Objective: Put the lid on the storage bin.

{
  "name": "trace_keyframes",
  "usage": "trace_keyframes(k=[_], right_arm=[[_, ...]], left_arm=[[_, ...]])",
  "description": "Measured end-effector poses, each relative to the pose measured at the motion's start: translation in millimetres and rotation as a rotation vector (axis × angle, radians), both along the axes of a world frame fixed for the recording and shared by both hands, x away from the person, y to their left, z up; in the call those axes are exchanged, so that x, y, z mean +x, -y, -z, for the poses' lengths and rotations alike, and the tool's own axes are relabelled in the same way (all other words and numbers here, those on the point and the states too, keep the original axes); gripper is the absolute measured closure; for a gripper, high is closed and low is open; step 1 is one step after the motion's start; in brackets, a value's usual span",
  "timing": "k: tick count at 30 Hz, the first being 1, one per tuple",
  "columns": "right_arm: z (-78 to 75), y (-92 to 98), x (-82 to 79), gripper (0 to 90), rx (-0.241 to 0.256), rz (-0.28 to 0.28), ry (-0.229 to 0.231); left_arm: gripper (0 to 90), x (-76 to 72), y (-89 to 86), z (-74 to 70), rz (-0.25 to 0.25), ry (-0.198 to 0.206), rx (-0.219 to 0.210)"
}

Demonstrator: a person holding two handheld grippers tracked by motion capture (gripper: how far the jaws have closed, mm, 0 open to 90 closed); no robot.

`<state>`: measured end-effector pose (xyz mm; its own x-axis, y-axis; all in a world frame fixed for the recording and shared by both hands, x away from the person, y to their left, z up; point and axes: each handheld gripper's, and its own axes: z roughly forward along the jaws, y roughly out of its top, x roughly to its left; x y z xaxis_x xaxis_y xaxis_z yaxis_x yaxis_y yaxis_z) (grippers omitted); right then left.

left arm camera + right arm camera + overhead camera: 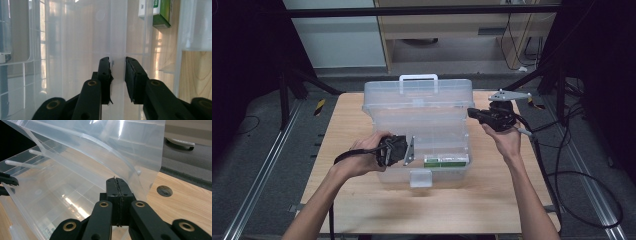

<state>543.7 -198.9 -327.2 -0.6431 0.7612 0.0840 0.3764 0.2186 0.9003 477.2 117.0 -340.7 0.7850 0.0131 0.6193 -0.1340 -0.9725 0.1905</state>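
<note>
While the left gripper [404, 150] straddles the clear box's [422, 132] near-left wall, the right gripper [472, 113], jaws pressed together, sits at the lid's [418, 95] three o'clock edge.

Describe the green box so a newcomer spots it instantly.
Start at the clear plastic toolbox in the middle of the wooden table, its lid up. Look inside its front right corner, just behind the front latch. There lies a small flat green and white box, the only coloured thing in the see-through case.

You face a wooden tabletop [492, 200] on grey floor [252, 150] — pale cabinets [442, 45] behind, dark surroundings.
</note>
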Motion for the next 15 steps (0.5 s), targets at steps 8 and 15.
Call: trace_keyframes(k=[8, 15], right_arm=[[0.7, -1.5, -0.1, 90.0, -0.003, -0.007, -0.005], [0.7, -2.2, -1.2, 90.0, -0.01, -0.013, -0.005]], left_arm=[[73.1, -12.7, -10.2, -19.1, 0.002, 0.035, -0.063], [75.1, -11.3, -30.4, -25.7, -0.078, 0.034, -0.161]])
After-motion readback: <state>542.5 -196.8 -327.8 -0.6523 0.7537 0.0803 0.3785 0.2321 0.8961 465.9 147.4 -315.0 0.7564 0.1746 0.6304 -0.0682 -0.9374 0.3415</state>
